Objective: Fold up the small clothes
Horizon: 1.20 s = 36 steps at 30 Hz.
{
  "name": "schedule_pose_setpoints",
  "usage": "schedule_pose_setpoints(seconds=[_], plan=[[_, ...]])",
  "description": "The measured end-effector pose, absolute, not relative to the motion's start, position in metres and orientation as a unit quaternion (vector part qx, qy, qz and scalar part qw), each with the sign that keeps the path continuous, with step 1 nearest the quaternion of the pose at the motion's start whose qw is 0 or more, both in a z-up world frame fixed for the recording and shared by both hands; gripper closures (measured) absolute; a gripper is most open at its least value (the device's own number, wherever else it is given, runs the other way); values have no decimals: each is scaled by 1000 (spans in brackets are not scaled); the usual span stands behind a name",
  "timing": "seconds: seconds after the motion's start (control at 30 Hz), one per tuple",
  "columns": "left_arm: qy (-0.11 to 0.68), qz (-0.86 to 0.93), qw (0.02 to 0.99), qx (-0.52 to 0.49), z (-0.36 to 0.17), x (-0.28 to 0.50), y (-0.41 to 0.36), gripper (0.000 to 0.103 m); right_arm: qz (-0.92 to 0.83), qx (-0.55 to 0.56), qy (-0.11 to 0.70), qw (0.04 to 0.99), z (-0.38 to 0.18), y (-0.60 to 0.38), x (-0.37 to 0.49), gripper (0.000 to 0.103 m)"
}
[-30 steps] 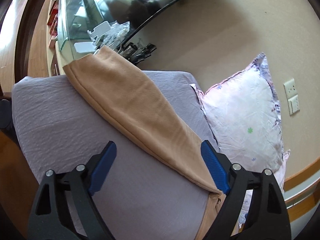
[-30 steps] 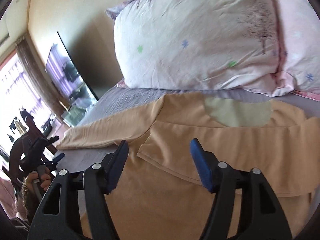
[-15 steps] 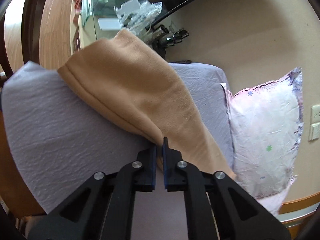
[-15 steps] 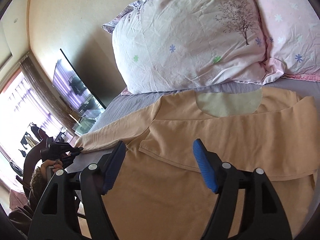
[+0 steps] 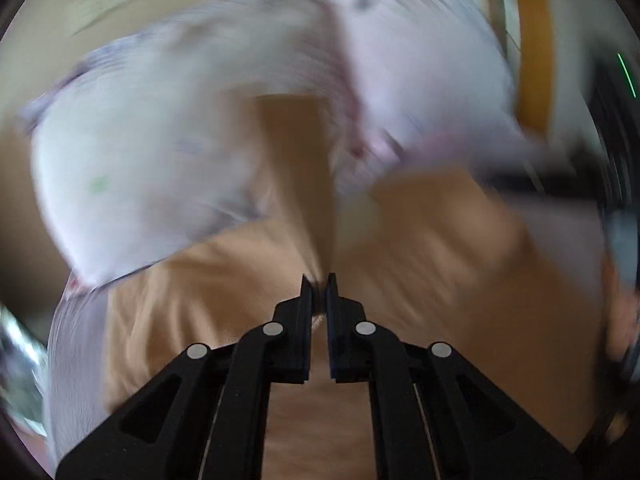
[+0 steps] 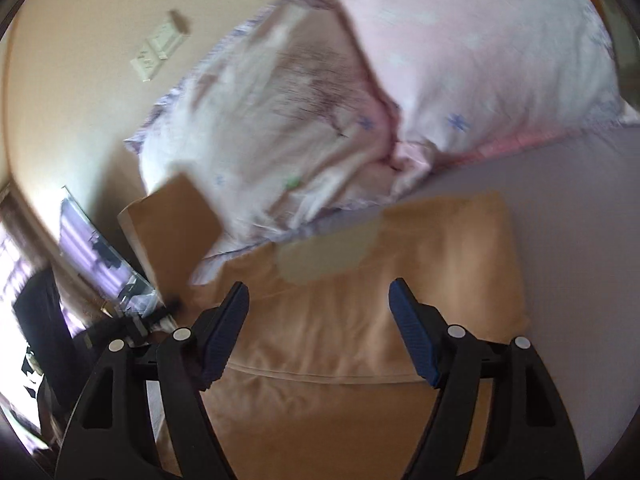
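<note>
The tan shirt lies spread on the bed, directly under and in front of the right hand-held gripper. Its neckline, with a paler greenish patch inside, points toward the pillows, and the neck opening sits just beyond the gap between the blue pads. One side of the shirt is already folded over the body, and its hem runs as a straight seam across the cloth close to the pads. A sleeve of the shirt is lifted in the air at the left side of the right wrist view, in front of the white pillow.

In the left wrist view the picture is strongly blurred. The left hand-held gripper has its fingers pressed almost together, and a narrow strip of the shirt goes between them, so it is clenched on the tan cloth. The cloth rises from the tips toward the pillows.

The shirt is soft knit cloth with fine wrinkles. The bed sheet is grey-lilac and slightly creased. The pillows are white and pale pink with small printed flowers and a ruffled edge.

The right hand-held gripper is wide open and holds nothing; whether it touches the shirt I cannot tell.
</note>
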<state>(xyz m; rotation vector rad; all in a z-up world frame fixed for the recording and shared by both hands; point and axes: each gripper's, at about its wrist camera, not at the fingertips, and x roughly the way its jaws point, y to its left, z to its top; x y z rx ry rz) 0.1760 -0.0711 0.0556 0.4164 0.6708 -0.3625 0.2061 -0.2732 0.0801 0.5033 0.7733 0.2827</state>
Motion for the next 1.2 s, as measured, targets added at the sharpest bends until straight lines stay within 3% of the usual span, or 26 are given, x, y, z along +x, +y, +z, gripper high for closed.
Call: schedule_pose_setpoints(seconds=[0.13, 0.27, 0.43, 0.47, 0.5, 0.73, 0.87, 0.9, 1.0, 1.1, 1.2], plan=[[319, -182, 891, 267, 23, 133, -82, 93, 122, 252, 411, 867, 62, -289, 217, 56], [342, -133, 909, 197, 30, 112, -15, 76, 97, 201, 465, 857, 48, -274, 235, 64], [384, -55, 913, 123, 19, 99, 45, 74, 87, 126, 508, 848, 29, -249, 235, 76], [390, -51, 913, 110, 17, 98, 53, 71, 98, 107, 510, 848, 29, -242, 233, 97], [397, -48, 912, 96, 14, 97, 60, 69, 111, 110, 509, 847, 29, -240, 231, 98], [403, -49, 912, 67, 5, 92, 73, 64, -5, 57, 365, 929, 104, -264, 236, 98], [401, -49, 912, 66, 1, 96, 74, 61, -44, 26, 414, 909, 91, -281, 267, 96], [401, -50, 912, 64, 0, 97, 74, 61, -44, 37, 411, 910, 93, -284, 265, 92], [400, -51, 913, 59, -2, 98, 74, 58, 3, 91, 381, 920, 101, -292, 249, 51], [404, -50, 912, 47, -2, 103, 76, 55, 40, 105, 419, 901, 86, -283, 257, 50], [404, -50, 913, 37, -2, 102, 78, 54, 13, 91, 512, 854, 34, -286, 275, 50]])
